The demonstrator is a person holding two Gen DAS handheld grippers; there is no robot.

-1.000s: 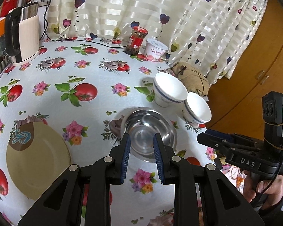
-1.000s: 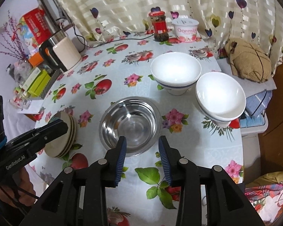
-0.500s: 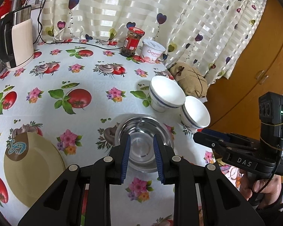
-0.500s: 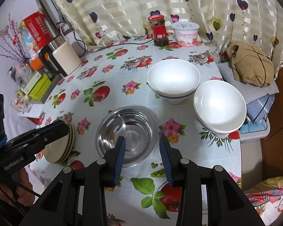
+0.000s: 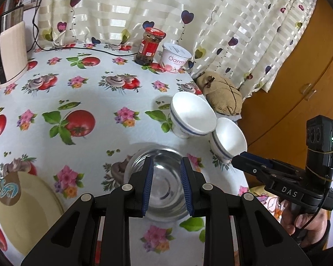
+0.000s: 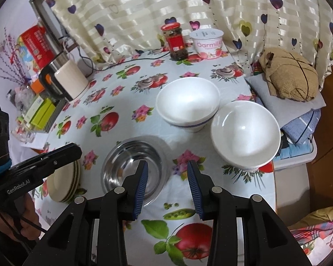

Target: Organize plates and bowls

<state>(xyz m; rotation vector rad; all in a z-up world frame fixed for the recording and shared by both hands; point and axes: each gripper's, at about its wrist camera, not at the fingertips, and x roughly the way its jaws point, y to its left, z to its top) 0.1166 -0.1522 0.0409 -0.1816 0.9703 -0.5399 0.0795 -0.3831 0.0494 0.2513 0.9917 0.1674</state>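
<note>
The left gripper (image 5: pixel 166 185) hangs over the near side of the table with its blue-padded jaws apart and nothing between them; seen through the gap is the inside of the steel bowl (image 5: pixel 164 186), which sits on the cloth below, not touched. The right gripper (image 6: pixel 167 186) is in the same sort of pose, jaws apart and empty, hovering just right of that same steel bowl (image 6: pixel 131 166) so its left pad lines up over the bowl's right rim and its right pad over bare tablecloth (image 6: pixel 122 102).

Moving out from there: two white bowls with a blue band sit past the steel one, toward the table's right edge. The far white bowl (image 6: pixel 187 103) and the near white bowl (image 6: pixel 245 133) are right next to each other, rims overlapping in view, so whether they actually touch is hard to call. On the left side, a stack of beige plates (image 6: pixel 65 182) rests just beside the steel bowl, partly behind the left tool's body.

At the back by the curtain (image 6: pixel 155 6) stand a red-lidded jar (image 6: pixel 175 41) and a yogurt tub (image 6: pixel 207 44) side by side. A kettle (image 6: pixel 64 82) stands at the far left. Off the right edge, a tan cloth bundle (image 6: pixel 290 75) lies on folded fabric.
</note>
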